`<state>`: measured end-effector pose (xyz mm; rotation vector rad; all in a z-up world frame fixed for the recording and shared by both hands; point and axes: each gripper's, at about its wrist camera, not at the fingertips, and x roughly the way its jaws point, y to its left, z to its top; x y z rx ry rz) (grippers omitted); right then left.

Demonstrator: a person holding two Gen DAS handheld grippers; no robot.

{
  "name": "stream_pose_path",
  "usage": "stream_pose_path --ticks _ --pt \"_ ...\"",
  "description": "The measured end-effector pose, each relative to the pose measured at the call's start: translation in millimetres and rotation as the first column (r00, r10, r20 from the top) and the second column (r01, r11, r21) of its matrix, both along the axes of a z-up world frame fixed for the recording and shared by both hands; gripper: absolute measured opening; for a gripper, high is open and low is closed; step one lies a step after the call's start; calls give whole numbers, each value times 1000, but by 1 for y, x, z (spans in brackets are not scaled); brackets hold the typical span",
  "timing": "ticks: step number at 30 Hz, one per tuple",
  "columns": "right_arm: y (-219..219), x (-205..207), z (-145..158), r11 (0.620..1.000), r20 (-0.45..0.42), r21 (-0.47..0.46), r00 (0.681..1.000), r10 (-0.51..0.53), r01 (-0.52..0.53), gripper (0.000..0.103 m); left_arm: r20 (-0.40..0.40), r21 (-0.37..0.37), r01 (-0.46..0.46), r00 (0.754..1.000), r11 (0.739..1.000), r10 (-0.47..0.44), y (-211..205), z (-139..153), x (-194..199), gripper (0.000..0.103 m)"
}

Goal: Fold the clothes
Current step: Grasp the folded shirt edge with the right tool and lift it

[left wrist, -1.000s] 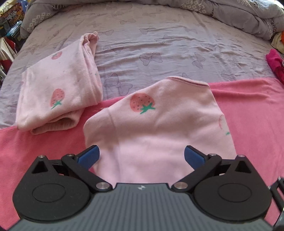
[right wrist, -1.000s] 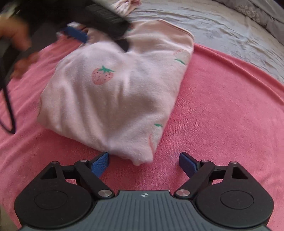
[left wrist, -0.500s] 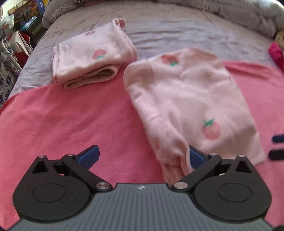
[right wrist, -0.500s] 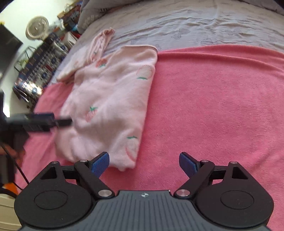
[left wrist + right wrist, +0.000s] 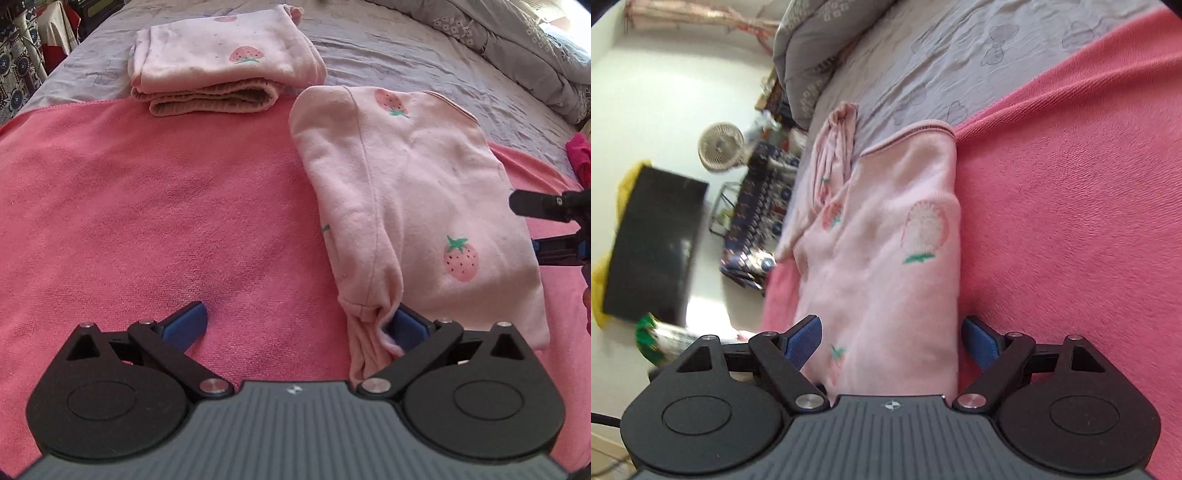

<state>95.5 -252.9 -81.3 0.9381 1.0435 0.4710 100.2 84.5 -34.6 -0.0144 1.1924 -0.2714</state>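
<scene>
The left tool (image 5: 297, 326) is standing wide over the pink towel (image 5: 147, 206), gripping nothing; its right blue pad is touching the bunched near corner of the pink strawberry top (image 5: 413, 192), while its left pad is sitting on bare towel; the right tool (image 5: 892, 341) is also spread wide, rolled onto its side, with the near edge of the same top (image 5: 882, 266) lying between its pads, neither pad visibly pressing on the cloth; in the left view its black fingers (image 5: 535, 203) are showing at the top's right edge; the top is lying folded on the towel, its far end reaching onto the grey bedsheet (image 5: 388, 55); beyond it, just apart, a second folded pink garment (image 5: 221, 70) is resting across the seam between sheet and towel; a grey quilt (image 5: 535, 55) is bunched along the far side of the bed; a small fan (image 5: 720, 146) is standing off the bed.
</scene>
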Motion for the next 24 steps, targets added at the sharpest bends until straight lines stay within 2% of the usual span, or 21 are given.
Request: stream_pose_path --ticks 4,5,6,7,9,10,13,14,16,19,20,24 --pt "6 14 -2 1000 5 7 1000 20 -20 84 9 10 4 1000 1000 -4 -2 -1 0 103" --pt "8 17 -1 999 -3 -5 999 37 -37 81 9 11 6 1000 1000 -6 -2 -1 1 103" --pt "9 21 1 999 -21 -22 999 40 -41 72 8 10 9 1000 1000 -9 -1 -1 1 103" --pt "10 24 3 998 -39 -40 998 43 -44 67 7 9 12 1000 1000 -12 -1 0 2 103" --pt "9 29 1 997 -27 -40 998 61 -62 64 3 3 18 1000 1000 -18 1 1 3 103" --pt "6 32 -4 998 -16 -26 998 61 -61 62 -1 1 21 1000 1000 -21 2 1 4 103" --pt "-11 45 -26 994 -33 110 999 -16 20 48 -7 1 32 999 999 -32 2 2 7 103" --pt "-11 51 -28 993 -25 115 1000 -19 22 41 0 4 41 999 999 -41 2 2 7 103" --pt "-10 64 -32 992 -9 122 1000 -21 22 39 15 -1 46 999 999 -46 6 0 7 103" --pt "-3 74 -28 996 -20 87 1000 -17 19 35 31 -7 45 999 999 -44 10 0 6 103" --pt "-1 77 -27 997 -24 75 1000 -15 17 31 35 -8 43 998 999 -43 10 0 4 103" --pt "10 74 -9 999 -95 7 994 -53 54 25 43 -3 38 998 999 -38 3 2 4 103"
